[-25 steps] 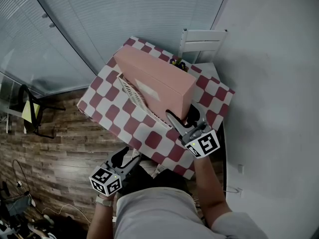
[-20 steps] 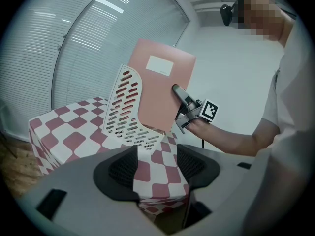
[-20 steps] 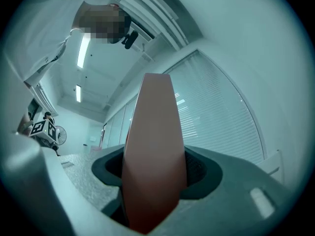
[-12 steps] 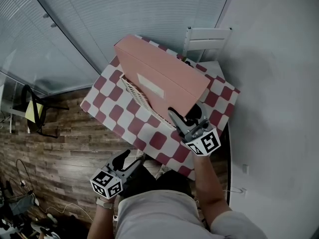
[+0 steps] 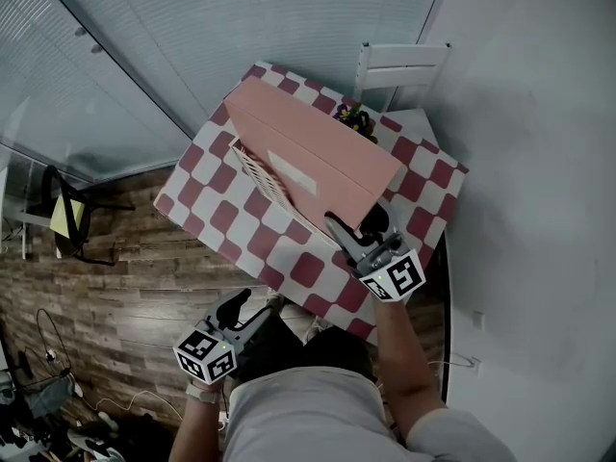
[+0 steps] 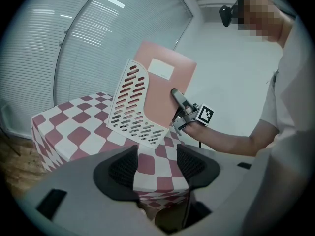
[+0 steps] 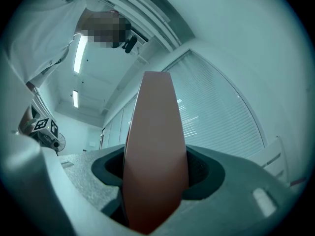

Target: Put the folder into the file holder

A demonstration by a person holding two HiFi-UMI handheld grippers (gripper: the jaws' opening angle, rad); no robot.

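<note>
A thick pink folder (image 5: 318, 166) with a white label stands tilted over the checked table (image 5: 207, 221). My right gripper (image 5: 351, 229) is shut on its near lower corner, and the folder's spine (image 7: 155, 151) fills the gap between the jaws. A white perforated file holder (image 5: 256, 175) stands against the folder's left side. In the left gripper view the folder (image 6: 165, 80) rises behind the holder (image 6: 133, 104), whose slotted side hides its lower part. My left gripper (image 5: 241, 311) hangs open below the table's near edge, with nothing between its pads (image 6: 123, 168).
Behind the table stand a white chair (image 5: 395, 65) and a small flowering plant (image 5: 354, 118). A white wall runs along the right and slatted blinds along the back. At the left a black chair (image 5: 58, 215) stands on the wood floor.
The folder rose and tipped up, then came down a little beside the holder; the plant behind it shows again. The left gripper has barely moved.
</note>
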